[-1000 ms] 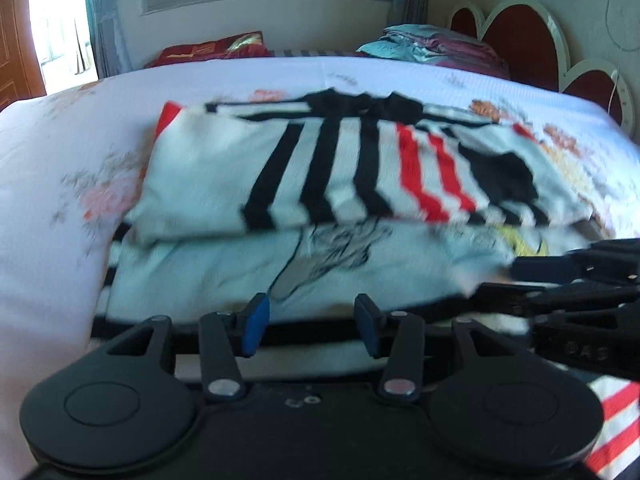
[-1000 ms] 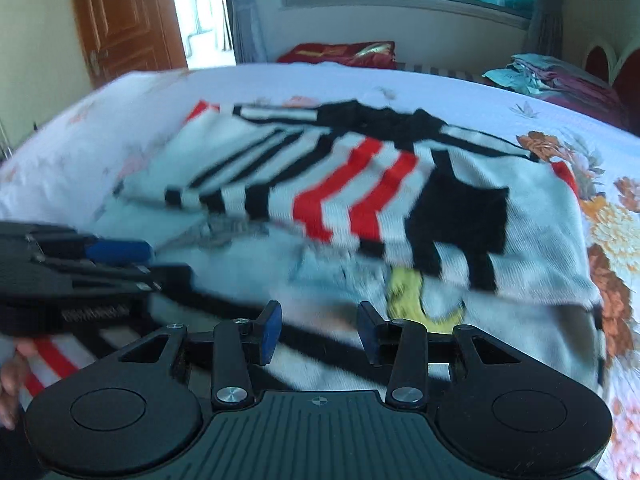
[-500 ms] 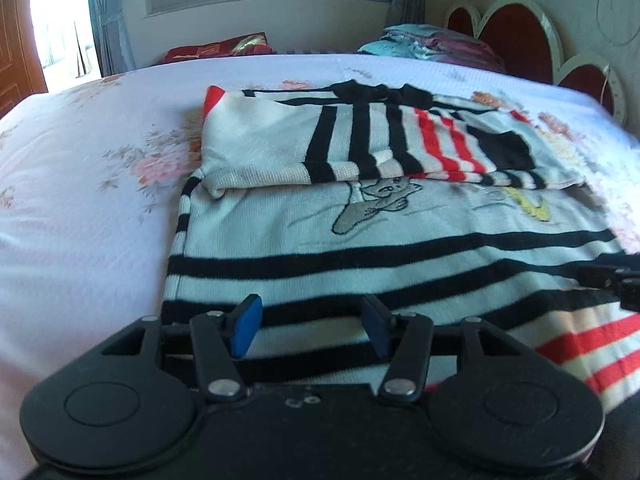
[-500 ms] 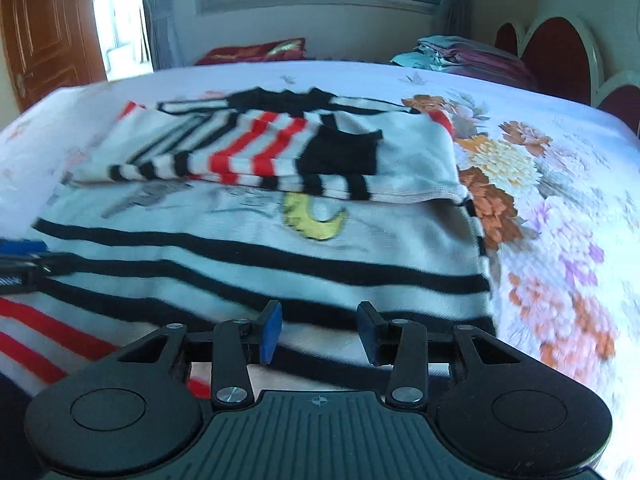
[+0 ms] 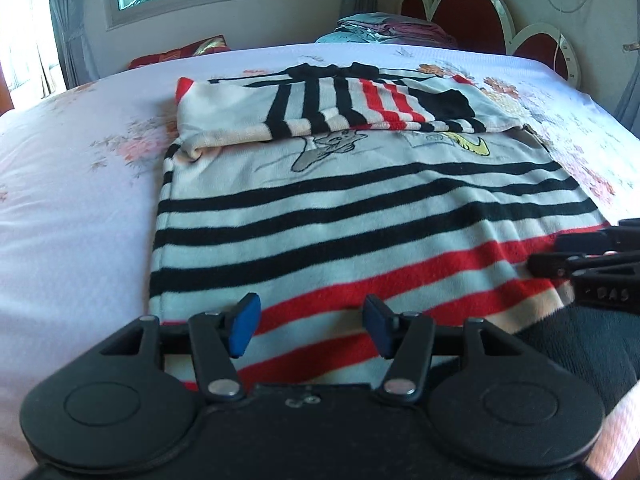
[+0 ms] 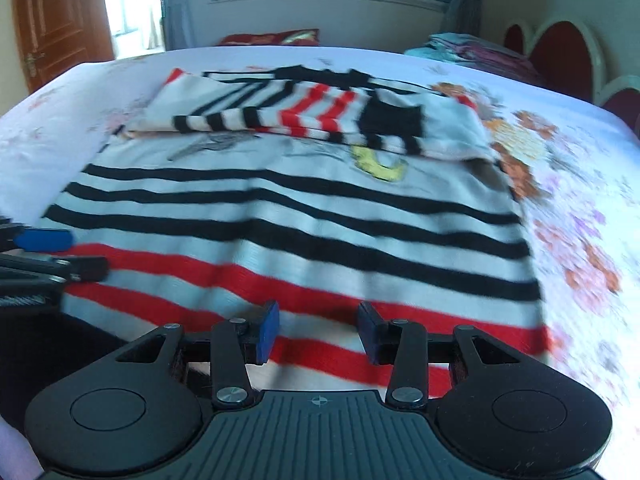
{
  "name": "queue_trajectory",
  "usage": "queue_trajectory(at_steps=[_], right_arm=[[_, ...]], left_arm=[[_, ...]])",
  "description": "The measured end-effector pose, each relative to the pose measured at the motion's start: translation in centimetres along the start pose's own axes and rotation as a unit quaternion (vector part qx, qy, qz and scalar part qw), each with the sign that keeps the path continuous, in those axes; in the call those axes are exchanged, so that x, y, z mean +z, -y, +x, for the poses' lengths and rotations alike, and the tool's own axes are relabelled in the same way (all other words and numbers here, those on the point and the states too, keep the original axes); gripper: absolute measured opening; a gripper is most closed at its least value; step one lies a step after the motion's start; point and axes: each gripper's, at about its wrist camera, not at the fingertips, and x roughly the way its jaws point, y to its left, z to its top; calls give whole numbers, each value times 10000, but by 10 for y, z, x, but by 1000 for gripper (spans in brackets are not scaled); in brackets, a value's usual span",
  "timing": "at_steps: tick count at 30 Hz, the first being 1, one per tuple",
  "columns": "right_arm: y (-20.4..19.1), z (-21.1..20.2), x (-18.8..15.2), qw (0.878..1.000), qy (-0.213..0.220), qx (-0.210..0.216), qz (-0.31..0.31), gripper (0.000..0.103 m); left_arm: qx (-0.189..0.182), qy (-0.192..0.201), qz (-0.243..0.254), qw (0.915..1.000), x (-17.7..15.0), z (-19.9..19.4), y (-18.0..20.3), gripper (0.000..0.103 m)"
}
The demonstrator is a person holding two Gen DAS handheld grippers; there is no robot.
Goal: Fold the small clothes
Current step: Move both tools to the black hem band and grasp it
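A small white sweater with black and red stripes (image 5: 360, 216) lies flat on the bed, its sleeves folded across the chest at the far end (image 5: 340, 116). It also shows in the right wrist view (image 6: 304, 232). My left gripper (image 5: 308, 330) is open and empty over the near hem. My right gripper (image 6: 318, 332) is open and empty over the hem's right part. Each gripper shows at the other view's edge: the right one (image 5: 592, 264), the left one (image 6: 44, 256).
The bed has a white floral sheet (image 5: 72, 184). A red pillow (image 5: 180, 54) and a pile of folded bedding (image 5: 384, 30) lie at the far edge. A red headboard (image 5: 472, 12) stands at the right. A wooden door (image 6: 56, 28) is far left.
Both grippers have drawn back from the folded sleeves toward the sweater's near hem. The sleeves now lie flat across the chest. Both grippers stay open.
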Motion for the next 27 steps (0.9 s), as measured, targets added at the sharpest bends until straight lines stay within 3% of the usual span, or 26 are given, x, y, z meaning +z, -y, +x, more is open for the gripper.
queue_trajectory(at_steps=[10,14,18,20,21,27], right_arm=[[29,-36,-27,9987,1,-383,323,42],[37,-53,-36,9977,33,-540,412,42],[49,-61,-46,9957,-76,-703,598,43],[56,-65,-52,9941,-105,-765,763,59],[59,-67,-56,9932,-100,-810,835,73],[67,-74,-71,9912,-237,-774,1045,74]], left_arm=[[34,9,-289,9996,-25,-37,-25,56],[180,125,-409,9989,-34,-57,-34,63],[188,-131,-716,9972,-48,-64,-47,68],[84,-256,-919,9954,-56,-64,-52,68],[29,-287,-979,9948,-59,-64,-53,69],[-500,-408,-1181,9909,-63,-63,-48,65]])
